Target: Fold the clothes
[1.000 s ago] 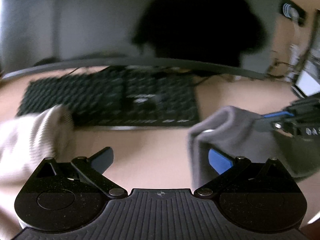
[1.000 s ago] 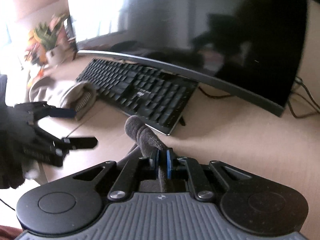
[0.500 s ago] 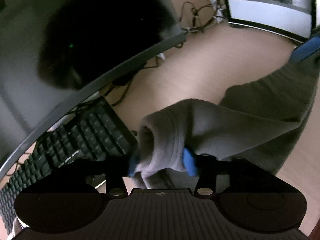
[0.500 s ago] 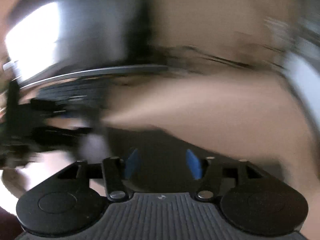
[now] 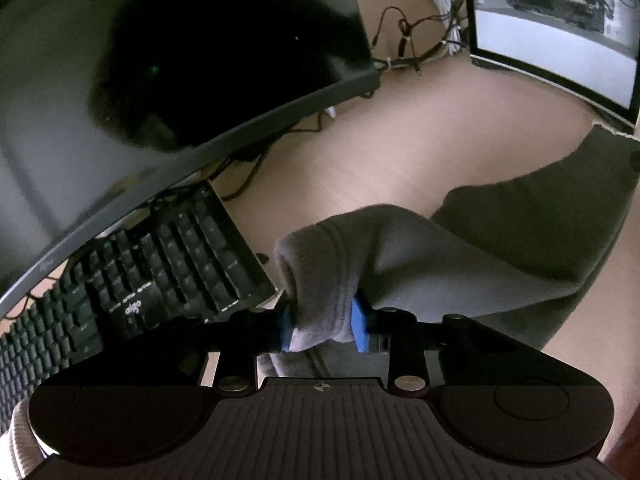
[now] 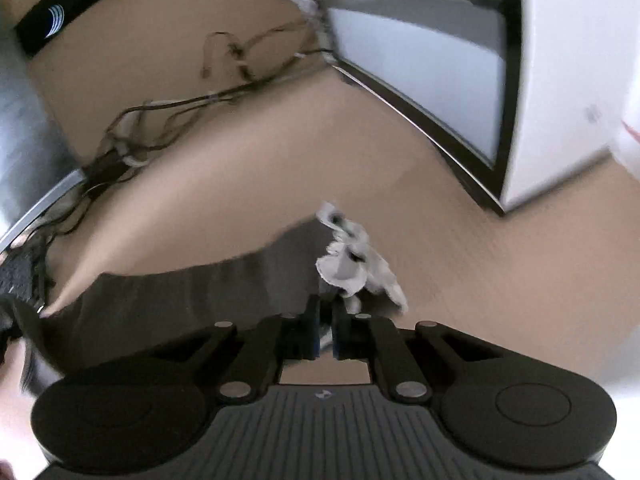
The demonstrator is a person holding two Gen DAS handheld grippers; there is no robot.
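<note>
Since a second ago my left claw has closed on the grey garment's rolled end, and my right claw is pinching its far edge, stretching it over the desk. It's handling soft and light, so I'm gripping the ends; keyboard, cables and monitors are crowding close.

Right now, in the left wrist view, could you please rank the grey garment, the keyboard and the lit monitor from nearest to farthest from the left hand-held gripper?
1. Grey garment: clamped in the left hand-held gripper.
2. Keyboard: just left of it.
3. Lit monitor: far, upper right.
</note>
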